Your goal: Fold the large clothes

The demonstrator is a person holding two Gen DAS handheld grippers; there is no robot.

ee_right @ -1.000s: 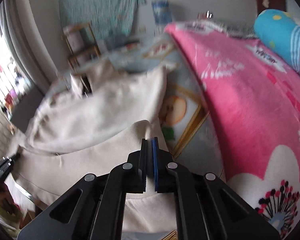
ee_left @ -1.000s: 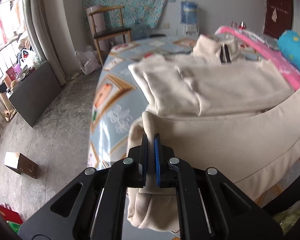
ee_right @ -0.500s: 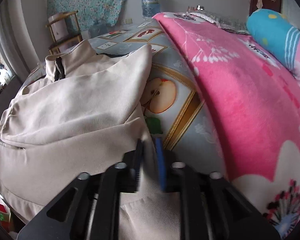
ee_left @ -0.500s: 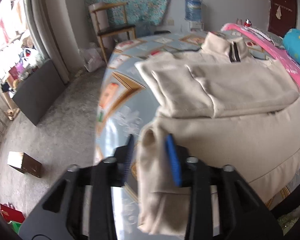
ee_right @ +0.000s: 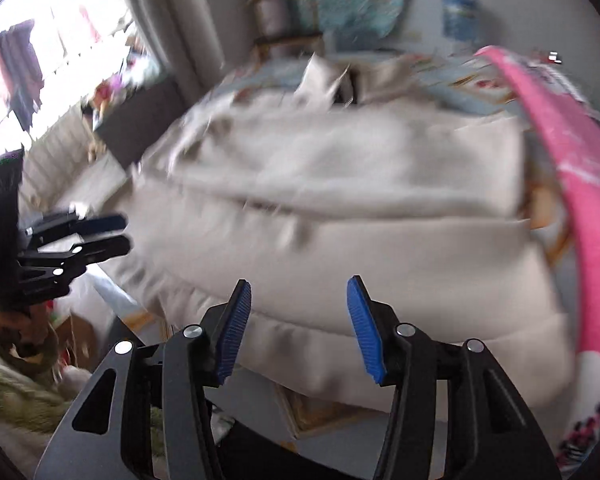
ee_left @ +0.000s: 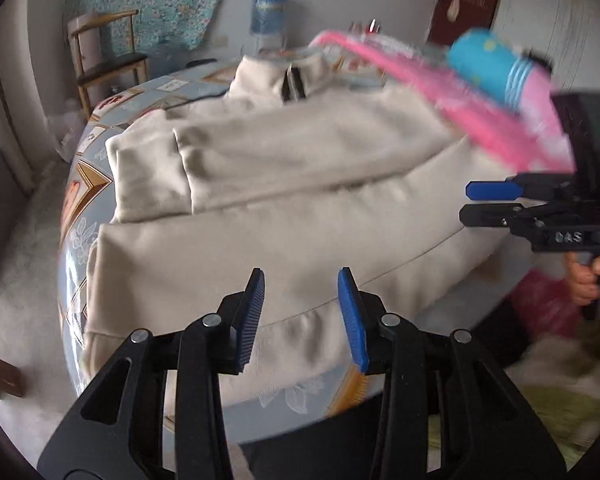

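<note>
A large cream zip-collar garment (ee_left: 300,168) lies on the bed with its sleeves folded across the body; it also shows, blurred, in the right wrist view (ee_right: 340,208). My left gripper (ee_left: 302,312) is open and empty, just in front of the garment's near hem. My right gripper (ee_right: 298,324) is open and empty, also in front of the near hem. The right gripper shows at the right of the left wrist view (ee_left: 488,202), held in a hand. The left gripper shows at the left of the right wrist view (ee_right: 116,234).
The bed has a blue patterned sheet (ee_left: 84,168). A pink blanket (ee_left: 460,96) and a blue pillow (ee_left: 488,68) lie along its right side. A wooden chair (ee_left: 108,56) stands at the back left. A small brown box (ee_left: 0,376) sits on the floor.
Both grippers were shut on the garment's lower corners. Both have opened, let the garment go and drawn back from the bed, swinging toward its middle.
</note>
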